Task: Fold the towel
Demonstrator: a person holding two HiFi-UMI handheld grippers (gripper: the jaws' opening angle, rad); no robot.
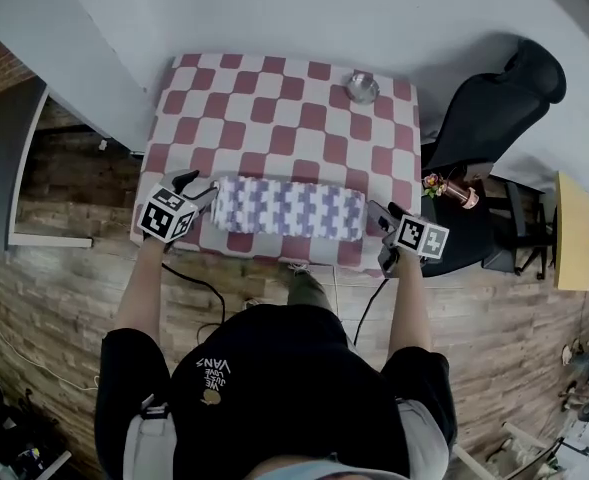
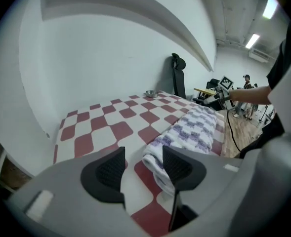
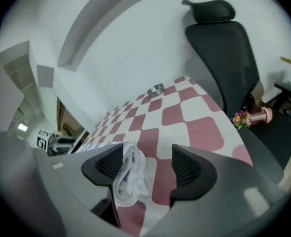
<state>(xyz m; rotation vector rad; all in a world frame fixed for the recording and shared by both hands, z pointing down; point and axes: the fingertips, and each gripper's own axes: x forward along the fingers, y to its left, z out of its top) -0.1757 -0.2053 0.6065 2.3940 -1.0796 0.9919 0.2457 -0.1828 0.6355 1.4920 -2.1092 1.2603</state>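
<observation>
1. The white towel with a purple block pattern (image 1: pixel 289 209) lies folded into a long, narrow band on the red-and-white checked surface (image 1: pixel 274 108). It lies parallel to the near edge of the surface and close to it.
2. The left gripper (image 1: pixel 202 190) is at the left end of the towel and points down at a slant. Its marker cube is over the near left corner of the surface.
3. In the left gripper view, the left gripper (image 2: pixel 143 167) has its black ribbed fingers (image 2: pixel 110 169) spread. The towel's end (image 2: pixel 189 132) lies just ahead of the right-hand finger and partly across the gap. Neither pad presses on it.
4. The right gripper (image 1: pixel 382 218) is at the right end of the towel, beside the right edge of the surface.
5. In the right gripper view, the right gripper (image 3: pixel 145 164) also has its fingers (image 3: pixel 187 167) spread wide. The layered end of the towel (image 3: pixel 128 174) lies close beside the left-hand finger, with open checked cloth between it and the other finger. It is not pinched.
6. A small round metal bowl (image 1: pixel 362 88) stands near the far edge of the surface, well apart from the towel.
7. A black office chair (image 1: pixel 494 108) stands to the right of the surface. A pink vase with flowers (image 1: pixel 452 190) lies on its side on a dark top beside the chair.
</observation>
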